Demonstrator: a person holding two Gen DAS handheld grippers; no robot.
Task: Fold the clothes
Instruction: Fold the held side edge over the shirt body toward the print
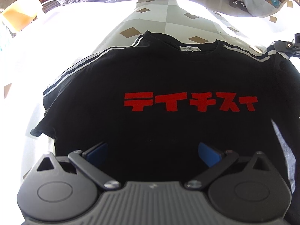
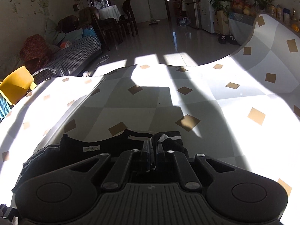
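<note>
Wide bench under a pale checked cover with tan diamonds, split between glaring sun and deep shadow. Spread flat across it, front up, a black T-shirt with red block lettering, white stripes along shoulders and sleeves, collar and small white label toward the far edge. Low over the shirt's near hem, left hand-held gripper, blue pads spread wide with only dark cloth beneath, nothing clamped. At the shirt's right shoulder, right hand-held gripper, clamped tight on a bunched fold of striped sleeve, lifted slightly off the cover.
</note>
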